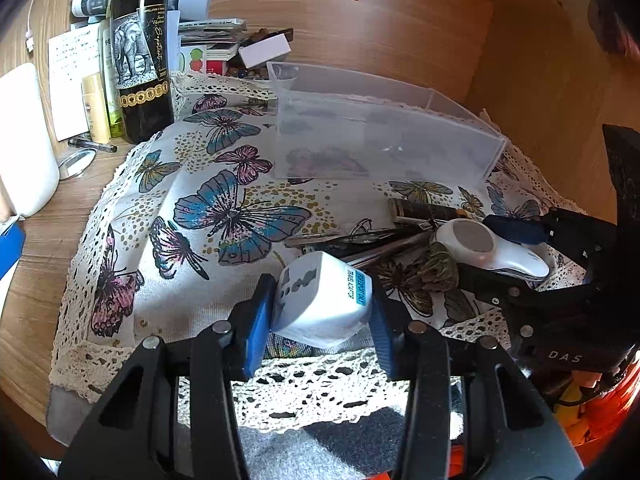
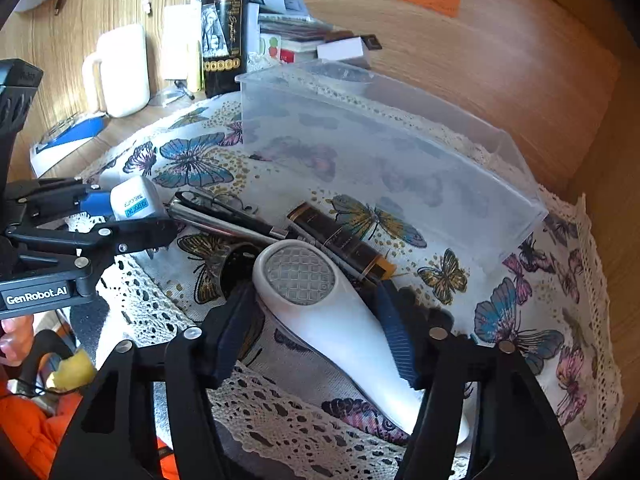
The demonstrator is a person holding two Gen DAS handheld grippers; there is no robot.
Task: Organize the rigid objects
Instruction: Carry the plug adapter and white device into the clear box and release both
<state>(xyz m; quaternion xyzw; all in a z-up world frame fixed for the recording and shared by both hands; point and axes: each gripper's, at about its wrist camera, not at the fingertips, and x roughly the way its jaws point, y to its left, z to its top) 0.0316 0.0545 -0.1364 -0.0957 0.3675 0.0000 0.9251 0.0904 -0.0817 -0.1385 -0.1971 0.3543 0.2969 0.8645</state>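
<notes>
My left gripper [image 1: 320, 312] is shut on a white travel adapter [image 1: 324, 304] and holds it above the butterfly cloth [image 1: 200, 240]; it also shows in the right wrist view [image 2: 132, 200]. My right gripper [image 2: 316, 320] is closed around a white handheld device with a round grille [image 2: 320, 300], which also shows in the left wrist view [image 1: 488, 248]. A clear plastic box [image 1: 380, 136] stands empty at the back of the cloth, also in the right wrist view [image 2: 380, 152]. A dark tube [image 2: 340, 240], pens [image 2: 224, 216] and a small dark cap [image 2: 236, 268] lie between the grippers.
A wine bottle [image 1: 140, 52], a white mug [image 2: 120, 72], small bottles [image 1: 96, 108], papers and boxes [image 1: 224, 40] crowd the wooden desk at the back left. A wooden wall [image 1: 540, 60] rises to the right behind the box.
</notes>
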